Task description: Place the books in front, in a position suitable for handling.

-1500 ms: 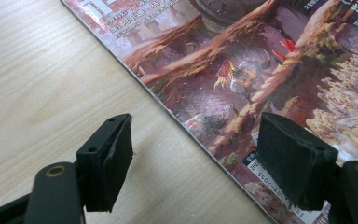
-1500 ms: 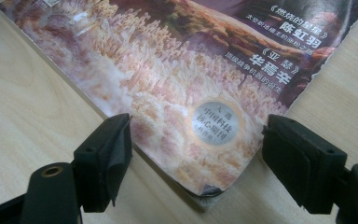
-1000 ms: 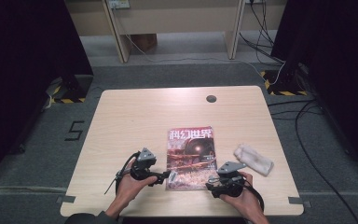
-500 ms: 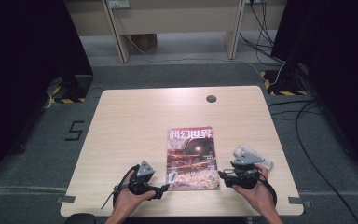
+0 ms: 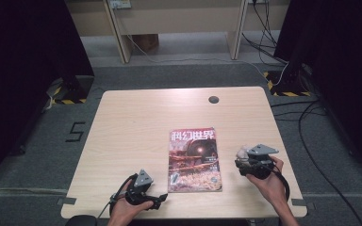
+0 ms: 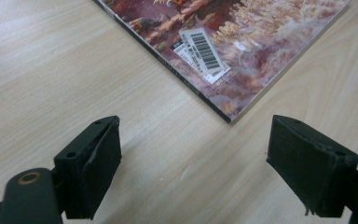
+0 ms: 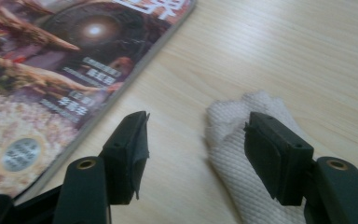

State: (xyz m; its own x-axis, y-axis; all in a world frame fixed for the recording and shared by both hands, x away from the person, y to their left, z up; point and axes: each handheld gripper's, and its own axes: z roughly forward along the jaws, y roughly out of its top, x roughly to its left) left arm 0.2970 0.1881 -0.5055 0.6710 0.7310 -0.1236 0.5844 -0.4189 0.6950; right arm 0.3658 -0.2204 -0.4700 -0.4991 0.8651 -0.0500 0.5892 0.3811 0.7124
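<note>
Right gripper [image 7: 193, 140], jaws apart and just closing, straddles cloth [image 7: 242, 163]; left gripper [image 6: 193, 158], jaws apart, faces near-left barcoded corner of magazine [image 5: 193, 160] titled 科幻世界

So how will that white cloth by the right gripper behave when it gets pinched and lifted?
The white cloth looks like a thin, textured weave lying crumpled on the table, so it will probably be floppy and drape from the fingers. It likely weighs little. Its rough surface should resist slipping, and it seems unlikely to roll.
</note>
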